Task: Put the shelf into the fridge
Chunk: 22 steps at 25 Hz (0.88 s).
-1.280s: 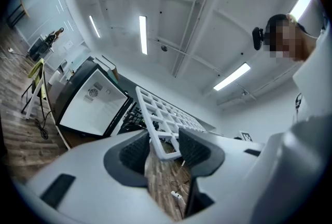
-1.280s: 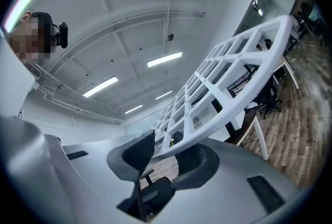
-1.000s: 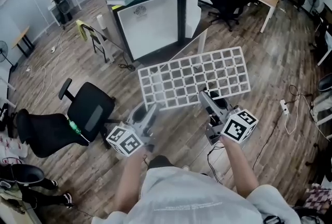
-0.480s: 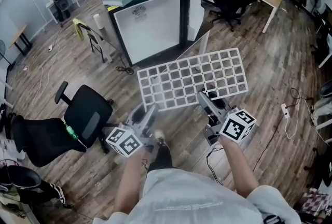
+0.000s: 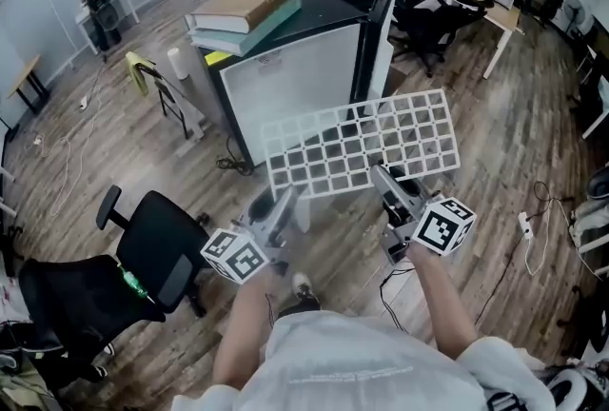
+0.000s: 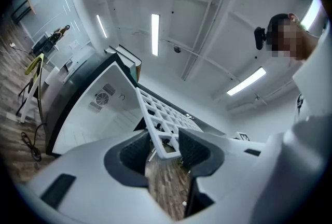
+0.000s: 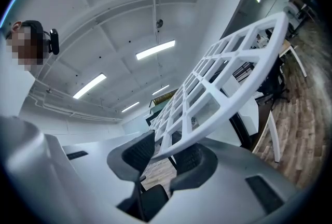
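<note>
A white grid shelf (image 5: 362, 147) is held roughly level in front of me, above the wooden floor. My left gripper (image 5: 285, 205) is shut on its near left corner, and the shelf corner (image 6: 165, 146) sits pinched between the dark pads in the left gripper view. My right gripper (image 5: 388, 179) is shut on the near edge further right, where the shelf rim (image 7: 228, 72) crosses its jaws. The small black fridge (image 5: 333, 5) stands just beyond the shelf. Its white inside (image 5: 285, 81) faces me and its door (image 5: 381, 19) stands open on the right.
A stack of books (image 5: 243, 9) lies on the fridge top. A black office chair (image 5: 157, 252) stands at the lower left. A folding rack with a yellow cloth (image 5: 143, 71) is left of the fridge. Cables and a power strip (image 5: 525, 226) lie on the floor at right.
The fridge has come nearer in the head view. The shelf's far edge now overlaps the fridge's white front. Both grippers keep the same hold on the shelf.
</note>
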Available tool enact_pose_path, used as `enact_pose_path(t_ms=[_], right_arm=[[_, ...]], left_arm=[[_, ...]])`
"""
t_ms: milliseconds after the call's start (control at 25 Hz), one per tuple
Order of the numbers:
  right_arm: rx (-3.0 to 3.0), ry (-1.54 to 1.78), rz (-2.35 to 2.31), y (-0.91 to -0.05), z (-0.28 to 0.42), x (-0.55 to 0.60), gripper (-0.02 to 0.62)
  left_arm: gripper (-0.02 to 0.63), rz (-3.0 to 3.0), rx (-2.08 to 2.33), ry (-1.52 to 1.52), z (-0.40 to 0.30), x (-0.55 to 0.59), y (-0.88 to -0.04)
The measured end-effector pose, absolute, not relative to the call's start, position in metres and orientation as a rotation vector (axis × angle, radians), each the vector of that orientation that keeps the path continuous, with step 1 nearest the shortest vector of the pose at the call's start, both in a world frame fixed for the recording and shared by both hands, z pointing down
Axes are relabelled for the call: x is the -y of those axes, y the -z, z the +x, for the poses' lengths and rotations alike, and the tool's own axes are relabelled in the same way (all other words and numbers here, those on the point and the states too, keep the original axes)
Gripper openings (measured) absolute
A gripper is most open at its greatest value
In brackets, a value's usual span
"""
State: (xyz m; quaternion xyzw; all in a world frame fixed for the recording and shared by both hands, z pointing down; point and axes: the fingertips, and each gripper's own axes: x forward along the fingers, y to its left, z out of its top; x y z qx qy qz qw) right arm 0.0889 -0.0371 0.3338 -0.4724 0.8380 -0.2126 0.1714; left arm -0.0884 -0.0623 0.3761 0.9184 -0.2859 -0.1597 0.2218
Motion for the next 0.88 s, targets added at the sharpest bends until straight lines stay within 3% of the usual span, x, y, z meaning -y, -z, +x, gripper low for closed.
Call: enact_pose_path(t_ms=[440, 880], right_arm=[[-2.370, 0.698, -1.351, -0.354, 0.067, 0.149, 0.110], [-2.416, 0.940, -1.221, -0.406, 0.051, 0.209, 0.112]], left_arm=[[0.169, 2.485, 0.798, 0.418, -0.111, 0.168, -0.391], [0.169, 2.360, 0.979, 0.372, -0.130, 0.199, -0.430]])
